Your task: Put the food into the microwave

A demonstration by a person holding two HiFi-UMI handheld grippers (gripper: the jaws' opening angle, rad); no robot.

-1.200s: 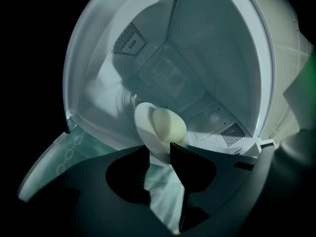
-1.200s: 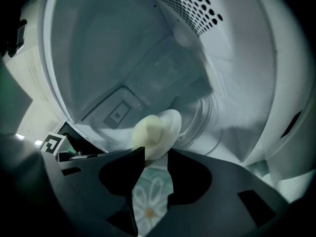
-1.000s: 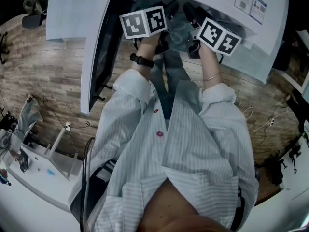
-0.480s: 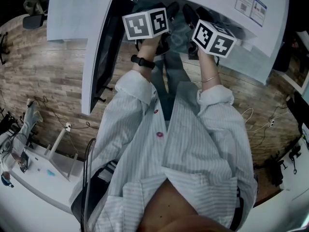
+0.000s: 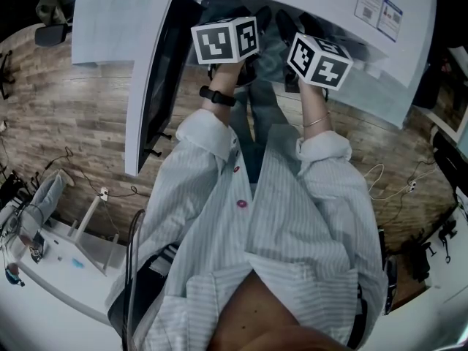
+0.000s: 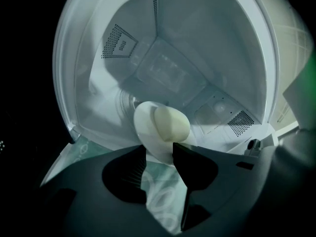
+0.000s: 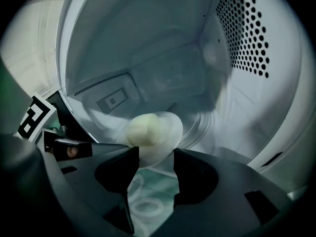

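Food is showing in the left gripper view as a pale, smooth, egg-rounded lump, matte like dough, lying on a white plate inside the microwave; its long axis is slanting from upper left to lower right in this tilted view; the plate is glossy and round, appearing as a slanted oval; the left gripper is holding its dark jaws spread, having just been opening, with the plate's near rim lying in the gap, clear of the pads; the cavity walls are looking smooth and grey-white, with patches of punched holes.

In the right gripper view the food is appearing blurred, its long axis running roughly across the picture, toward the plate's left side; the right gripper is also keeping its jaws apart, just opened wider, the rim between them unpinched; a clear glass turntable is curving behind the plate.

In the head view both grippers are reaching into the cavity; the door is standing open at the left; the food is hiding behind the marker cubes.
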